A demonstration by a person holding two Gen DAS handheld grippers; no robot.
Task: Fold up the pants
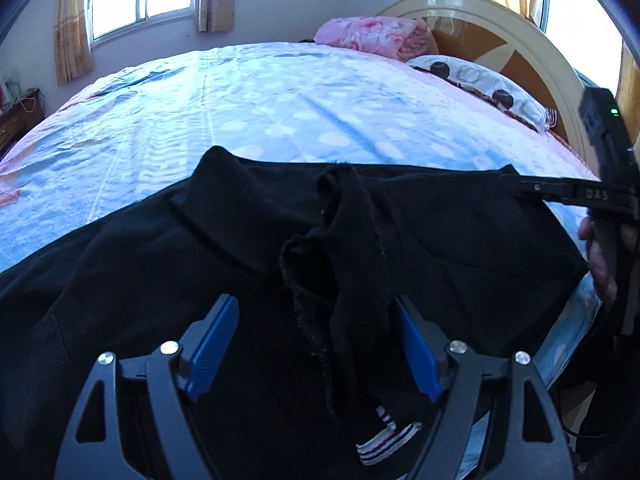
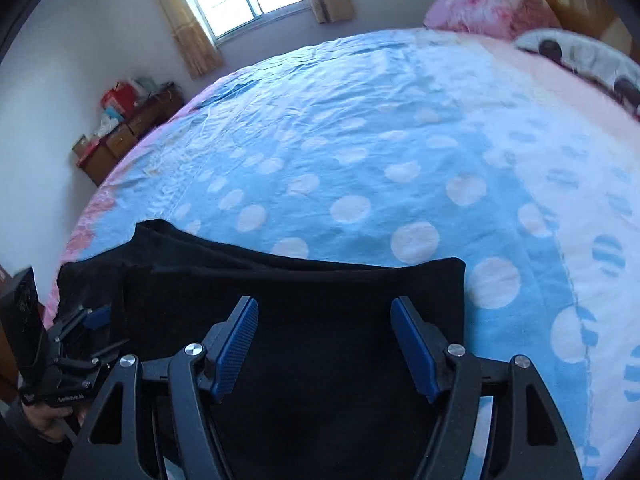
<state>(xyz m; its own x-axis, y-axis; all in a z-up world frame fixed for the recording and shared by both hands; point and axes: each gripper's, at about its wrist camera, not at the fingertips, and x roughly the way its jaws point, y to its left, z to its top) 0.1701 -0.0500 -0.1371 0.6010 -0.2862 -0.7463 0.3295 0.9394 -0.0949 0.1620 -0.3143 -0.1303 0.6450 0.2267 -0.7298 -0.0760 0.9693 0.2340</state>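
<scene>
Should the left claw be shut where it hangs, only the ruffled top layer of the black pants may be caught, so that the fold is dragged crooked; the loose bunched seam and striped tag between its pads invite this. The pants lie on the dotted bedsheet, directly beneath and ahead of both claws, near the bed's close edge. The left claw is held wide, nothing gripped; whether cloth is touched cannot be told. The right claw is likewise spread wide over flat cloth, a corner lying just ahead to its right.
</scene>
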